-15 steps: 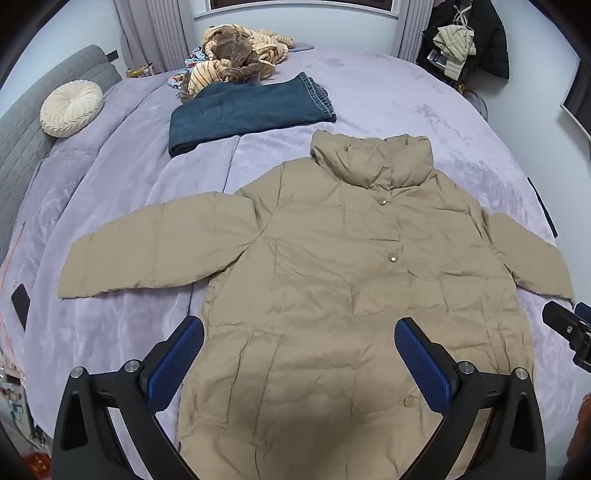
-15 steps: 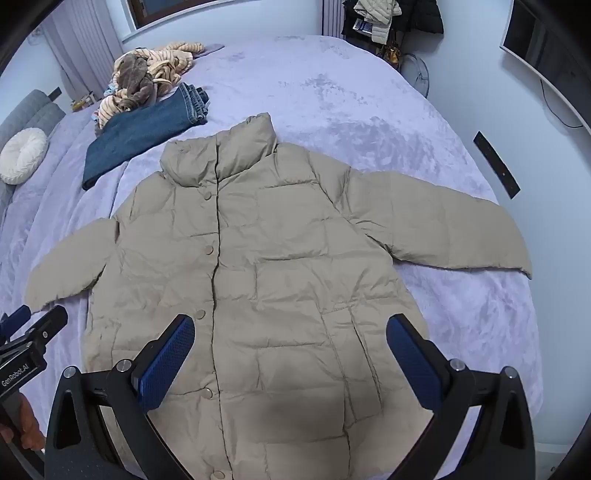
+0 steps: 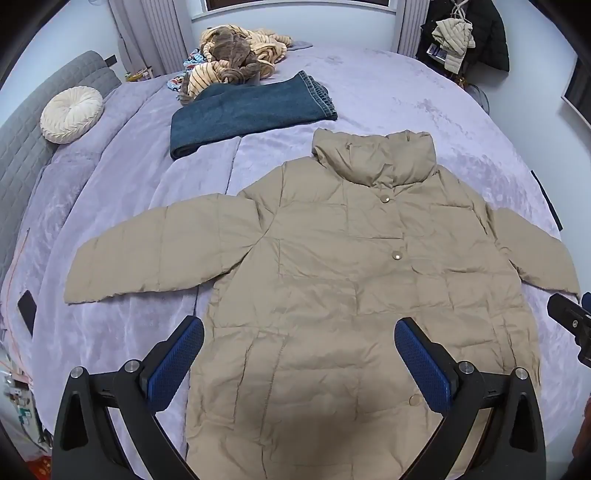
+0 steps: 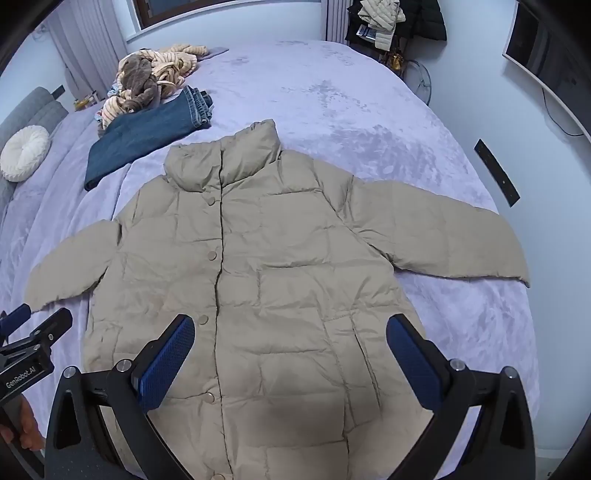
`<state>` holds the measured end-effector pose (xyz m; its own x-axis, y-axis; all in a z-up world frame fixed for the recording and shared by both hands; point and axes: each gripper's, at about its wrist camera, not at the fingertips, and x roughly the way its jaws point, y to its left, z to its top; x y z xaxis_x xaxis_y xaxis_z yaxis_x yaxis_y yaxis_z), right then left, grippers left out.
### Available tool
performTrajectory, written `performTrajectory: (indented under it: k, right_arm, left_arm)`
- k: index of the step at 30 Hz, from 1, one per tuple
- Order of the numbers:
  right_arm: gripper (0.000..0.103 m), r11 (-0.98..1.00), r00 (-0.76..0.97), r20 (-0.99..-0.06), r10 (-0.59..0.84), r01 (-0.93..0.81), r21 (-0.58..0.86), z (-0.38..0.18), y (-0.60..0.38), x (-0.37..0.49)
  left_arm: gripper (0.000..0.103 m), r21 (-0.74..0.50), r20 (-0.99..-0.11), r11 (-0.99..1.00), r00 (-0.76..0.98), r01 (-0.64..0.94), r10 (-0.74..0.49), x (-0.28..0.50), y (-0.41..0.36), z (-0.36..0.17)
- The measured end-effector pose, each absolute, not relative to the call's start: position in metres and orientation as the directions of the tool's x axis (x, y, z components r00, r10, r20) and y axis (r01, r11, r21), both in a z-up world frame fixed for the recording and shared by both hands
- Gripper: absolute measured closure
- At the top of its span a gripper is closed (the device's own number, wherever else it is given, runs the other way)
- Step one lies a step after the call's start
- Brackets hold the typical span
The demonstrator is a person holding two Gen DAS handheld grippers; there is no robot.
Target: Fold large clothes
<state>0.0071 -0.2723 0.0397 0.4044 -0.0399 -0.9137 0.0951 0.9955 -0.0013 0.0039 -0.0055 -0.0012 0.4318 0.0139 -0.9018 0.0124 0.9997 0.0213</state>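
Note:
A beige puffer jacket [image 3: 332, 280] lies flat and buttoned on the purple bed, collar away from me, both sleeves spread out to the sides. It also shows in the right wrist view [image 4: 280, 280]. My left gripper [image 3: 299, 354] is open and empty, hovering above the jacket's lower left part. My right gripper [image 4: 290, 350] is open and empty above the jacket's lower right part. The right gripper's edge shows at the right of the left wrist view [image 3: 570, 325], and the left gripper shows at the left of the right wrist view [image 4: 33, 343].
Folded blue jeans [image 3: 251, 114] lie beyond the jacket, with a heap of striped clothes [image 3: 236, 62] behind them. A round white cushion [image 3: 70, 112] rests by the grey headboard. A dark phone [image 3: 27, 310] lies at the bed's left edge. Coats hang at the back right [image 3: 465, 33].
Both grippers have shifted very slightly; the jacket lies as before.

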Motion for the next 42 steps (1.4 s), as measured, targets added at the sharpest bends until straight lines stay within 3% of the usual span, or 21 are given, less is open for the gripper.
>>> performTrajectory:
  k: [42]
  right_arm:
    - [0.000,0.996,0.405,-0.913,-0.048,0.092,-0.012,0.0408,-0.2695,0.0086]
  left_arm:
    - [0.000,0.032,-0.900,0.999,0.435,0.022,0.019,0.0077,-0.0066,0.0053]
